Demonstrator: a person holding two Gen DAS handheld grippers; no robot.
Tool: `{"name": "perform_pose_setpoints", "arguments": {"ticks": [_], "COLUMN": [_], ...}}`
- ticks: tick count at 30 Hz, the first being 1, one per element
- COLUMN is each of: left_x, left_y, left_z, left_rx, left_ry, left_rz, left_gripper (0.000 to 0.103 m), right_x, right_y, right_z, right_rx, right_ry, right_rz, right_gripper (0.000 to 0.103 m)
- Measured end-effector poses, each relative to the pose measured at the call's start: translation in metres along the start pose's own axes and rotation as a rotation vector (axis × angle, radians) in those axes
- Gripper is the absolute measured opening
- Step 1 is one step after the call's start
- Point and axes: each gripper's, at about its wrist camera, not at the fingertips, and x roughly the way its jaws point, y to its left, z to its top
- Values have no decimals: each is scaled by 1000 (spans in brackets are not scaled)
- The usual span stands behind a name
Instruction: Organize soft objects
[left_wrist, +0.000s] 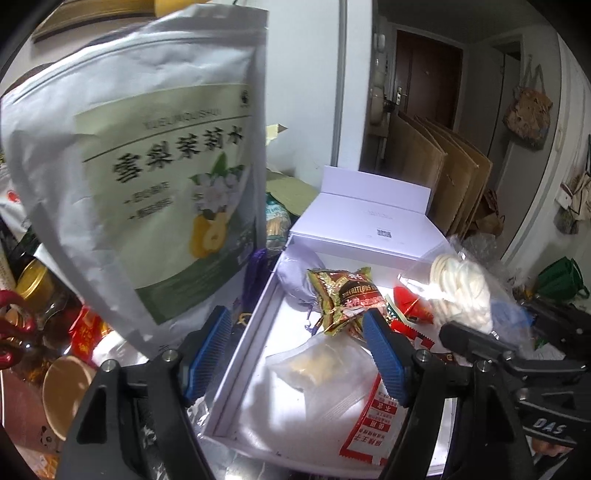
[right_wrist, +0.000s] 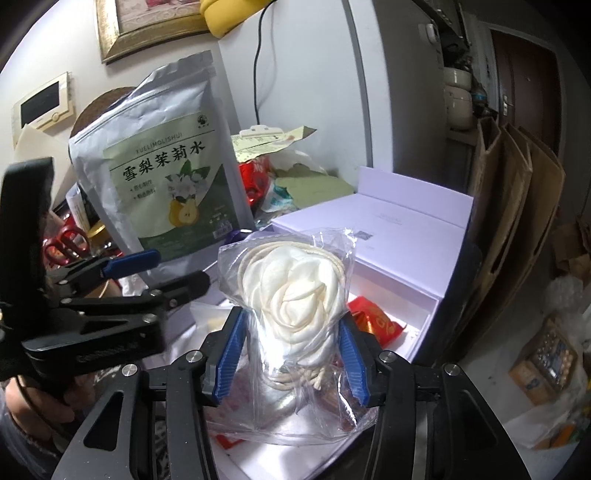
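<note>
Flower bag held over the box, ready to go in.

My right gripper (right_wrist: 291, 354) is clamped on the clear bag (right_wrist: 288, 332) holding a cream fabric flower, its long axis upright between the pads; the open white box (left_wrist: 243, 354) lies directly below and ahead, so I judge the next move to be a straight lowering. My left gripper (left_wrist: 295, 354) stands open and empty over the box's near end, beside the other arm, so the right is the one placed to drop it. In the box lie a gold snack pack (left_wrist: 340, 299) reading "NUTRITIOUS", a frosted pouch (left_wrist: 317, 373) and a red-and-white sachet. On the worktop behind stands a silver pouch (right_wrist: 162, 177) marked "XUELIMOLISHUI" and 雪梨茉莉水.
</note>
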Motion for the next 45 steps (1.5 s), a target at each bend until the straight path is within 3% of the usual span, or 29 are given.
{"name": "perform_pose_setpoints", "arguments": {"ticks": [8,12,14,19,25,45], "left_x": [-7,-7,-8,-12,-34,-144], "left_y": [6,6,5,1,-7,-32], "left_z": [-5,-9,-11,-11,-2,21], "left_rx": [1,2,5,10,19,80], "left_ry": [12,21,27,30,-16,-210], "left_rz": [20,25,26,22,18,34], "left_gripper": [74,74,74,74,74,74], "right_x": [18,27,29,24,-2,-134], "right_y": [4,4,5,2,3,39], "right_z": [-12,-17,-19,-21,-12,22], "right_rx": [8,13,8,12,6,-54], "right_ry": [60,97,108,114,71,-193], "right_rz": [15,20,-2,-20,-56,-158], "right_gripper": [53,61,72,72,73,73]}}
